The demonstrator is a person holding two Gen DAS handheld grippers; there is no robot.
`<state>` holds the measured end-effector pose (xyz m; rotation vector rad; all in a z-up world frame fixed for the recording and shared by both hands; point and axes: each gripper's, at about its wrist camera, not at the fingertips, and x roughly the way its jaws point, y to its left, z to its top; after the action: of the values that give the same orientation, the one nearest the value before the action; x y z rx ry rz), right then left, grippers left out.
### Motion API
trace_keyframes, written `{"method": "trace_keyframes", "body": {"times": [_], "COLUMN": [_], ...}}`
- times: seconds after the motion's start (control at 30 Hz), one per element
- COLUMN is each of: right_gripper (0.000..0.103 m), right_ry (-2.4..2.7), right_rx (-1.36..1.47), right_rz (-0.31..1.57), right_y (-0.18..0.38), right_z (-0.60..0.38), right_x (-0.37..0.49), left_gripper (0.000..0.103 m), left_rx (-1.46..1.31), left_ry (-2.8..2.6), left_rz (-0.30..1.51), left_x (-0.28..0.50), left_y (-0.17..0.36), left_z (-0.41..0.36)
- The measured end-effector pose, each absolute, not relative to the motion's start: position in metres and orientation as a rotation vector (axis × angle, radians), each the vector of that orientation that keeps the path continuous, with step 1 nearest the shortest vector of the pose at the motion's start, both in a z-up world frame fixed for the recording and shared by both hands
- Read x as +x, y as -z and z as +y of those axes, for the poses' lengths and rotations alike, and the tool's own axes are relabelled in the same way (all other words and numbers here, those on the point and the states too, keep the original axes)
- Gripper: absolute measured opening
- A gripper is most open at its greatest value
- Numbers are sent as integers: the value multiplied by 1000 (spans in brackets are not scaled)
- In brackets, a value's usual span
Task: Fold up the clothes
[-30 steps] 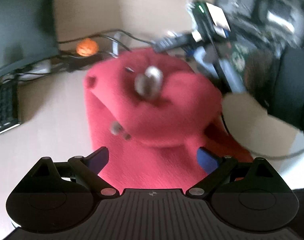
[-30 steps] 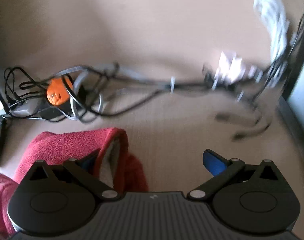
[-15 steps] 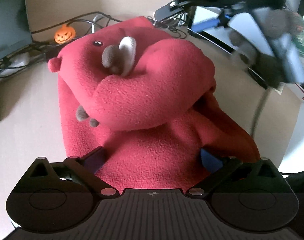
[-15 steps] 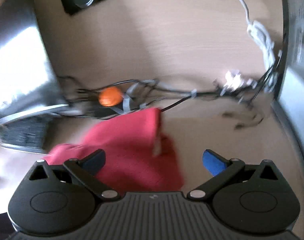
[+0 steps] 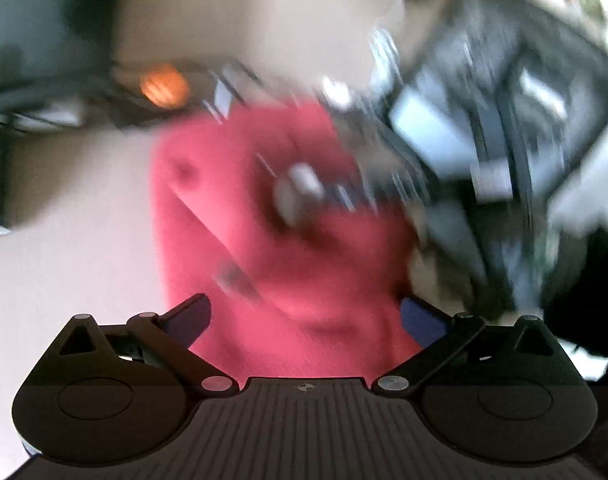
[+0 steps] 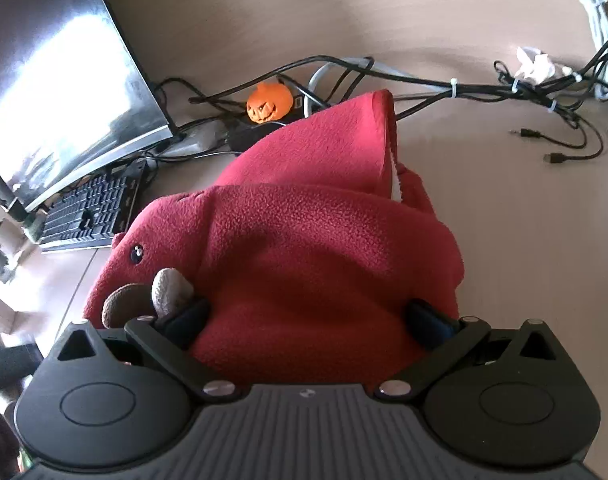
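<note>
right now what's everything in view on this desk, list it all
fleece garment: one, red, animal face with a dark eye and a pale horn, heaped mid-desk
pumpkin figure: one, orange, behind the garment among the cables
cables: several, black and grey, along the back of the desk
monitor: one, dark, far left
keyboard: one, black, below the monitor
desk: one, beige
left gripper: black, open over the garment
right gripper: black, open, garment between its fingers
</note>
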<state>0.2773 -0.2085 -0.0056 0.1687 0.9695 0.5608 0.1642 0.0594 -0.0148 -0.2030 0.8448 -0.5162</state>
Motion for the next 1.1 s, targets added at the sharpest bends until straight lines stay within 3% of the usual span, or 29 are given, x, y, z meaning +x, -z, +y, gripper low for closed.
{"method": "trace_keyframes", "body": {"times": [0.3, 0.5, 0.73, 1.1], "right_gripper": [103, 103, 103, 103], "right_ry": [-482, -531, -580, -618], "right_rx": [268, 476, 435, 596], "right_rz": [930, 1074, 1107, 1315], "right_y": [-12, 17, 27, 50], "right_z": [-244, -261, -256, -258], "right_x": [280, 286, 294, 312], "left_gripper": [103, 103, 103, 103], "left_rx": [-302, -360, -407, -481], "left_ry": [372, 473, 453, 415], "left_rz": [922, 976, 986, 1092], "left_x": [233, 236, 234, 246], "left_y": [33, 59, 70, 88], "left_z": [70, 63, 74, 83]}}
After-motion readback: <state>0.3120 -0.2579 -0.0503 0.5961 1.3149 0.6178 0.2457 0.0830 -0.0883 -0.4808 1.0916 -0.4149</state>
